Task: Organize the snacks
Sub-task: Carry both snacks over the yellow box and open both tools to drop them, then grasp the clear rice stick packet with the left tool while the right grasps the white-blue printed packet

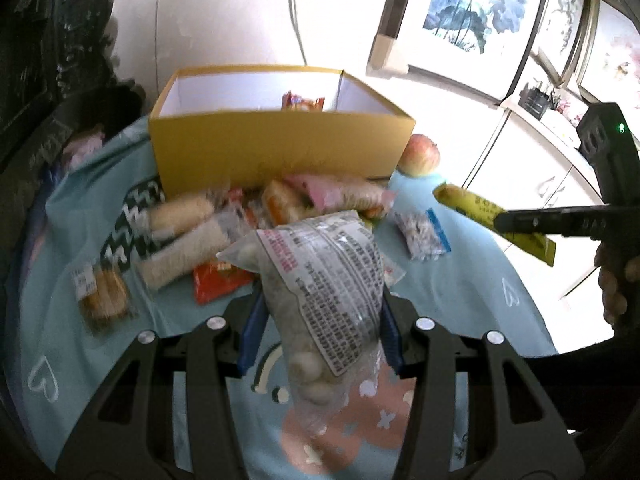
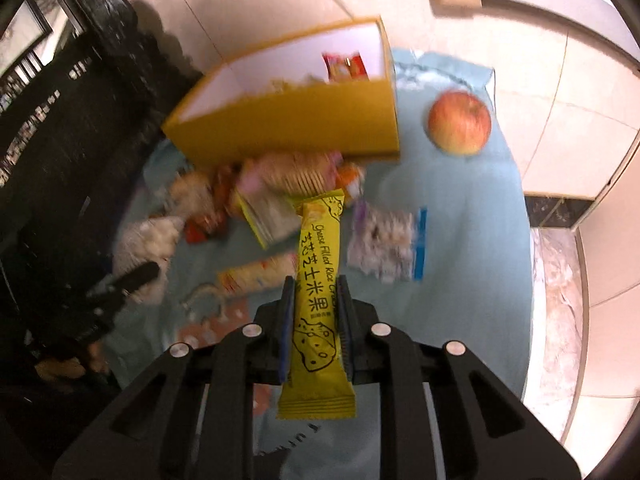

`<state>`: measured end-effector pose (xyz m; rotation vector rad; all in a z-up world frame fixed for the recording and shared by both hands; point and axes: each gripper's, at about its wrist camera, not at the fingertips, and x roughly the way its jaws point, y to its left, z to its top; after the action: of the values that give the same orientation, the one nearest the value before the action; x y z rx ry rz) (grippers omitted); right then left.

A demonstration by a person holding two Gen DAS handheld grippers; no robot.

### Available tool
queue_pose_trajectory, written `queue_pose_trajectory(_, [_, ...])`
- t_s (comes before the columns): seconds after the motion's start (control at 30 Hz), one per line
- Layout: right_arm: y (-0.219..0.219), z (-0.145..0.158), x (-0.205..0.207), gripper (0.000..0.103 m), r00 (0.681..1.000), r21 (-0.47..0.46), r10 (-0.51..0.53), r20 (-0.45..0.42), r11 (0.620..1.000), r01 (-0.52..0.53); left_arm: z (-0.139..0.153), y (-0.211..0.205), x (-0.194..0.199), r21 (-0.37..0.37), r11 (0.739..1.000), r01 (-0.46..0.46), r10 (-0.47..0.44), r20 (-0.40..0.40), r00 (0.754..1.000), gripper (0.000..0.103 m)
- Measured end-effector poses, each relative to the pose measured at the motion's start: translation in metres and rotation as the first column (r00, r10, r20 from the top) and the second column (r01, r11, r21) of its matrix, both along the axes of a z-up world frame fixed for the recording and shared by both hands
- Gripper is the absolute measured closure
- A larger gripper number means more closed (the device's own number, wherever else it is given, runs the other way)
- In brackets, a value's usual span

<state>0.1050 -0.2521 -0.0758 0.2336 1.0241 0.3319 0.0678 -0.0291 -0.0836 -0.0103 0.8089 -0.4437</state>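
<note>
The left gripper [image 1: 320,332] held a clear bag of white balls [image 1: 320,292] by its middle; it looked soft, saggy and slippery. The right gripper [image 2: 314,320] pinched a light, crushable yellow rice cracker pack [image 2: 318,280]. Both hung near the yellow box [image 1: 280,148].

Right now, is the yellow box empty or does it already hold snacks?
Not empty. The yellow box, open-topped, holds a red snack packet against its white inner wall; something pale lies beside it, too blurred to identify.

Yellow rice cracker packet [image 2: 318,300]: black print reads "Cheese Filled Rice Cracker" (last word partly covered), with Chinese characters "芝士米果" below. Clear snack bag [image 1: 320,284]: dense printed label, illegible.
</note>
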Motion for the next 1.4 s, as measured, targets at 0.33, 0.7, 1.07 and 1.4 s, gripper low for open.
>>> queue_pose_trajectory(0.33, [0.007,0.079,0.062,0.083,0.985,-0.017,0.022,0.172,1.0,-0.019,0.059,-0.01,0.064,-0.026,0.997,-0.067,0.07,0.117,0.991,0.053])
queue_pose_trajectory(0.7, [0.019,0.123,0.201,0.048,0.972,-0.104,-0.082,0.221,0.989,0.107,0.116,-0.025,0.215,0.049,0.976,-0.213,0.201,0.181,0.963,0.016])
queue_pose_trajectory(1.07, [-0.011,0.029,0.12,0.043,0.991,-0.181,-0.097,0.097,0.977,0.113,0.032,0.027,0.143,0.052,0.962,-0.27,0.267,0.045,0.963,0.014])
queue_pose_trajectory(1.4, [-0.022,-0.073,0.053,0.043,0.979,-0.215,-0.168,-0.119,0.967,0.139,-0.058,-0.007,0.058,0.166,0.983,-0.084,0.097,-0.074,0.993,0.014])
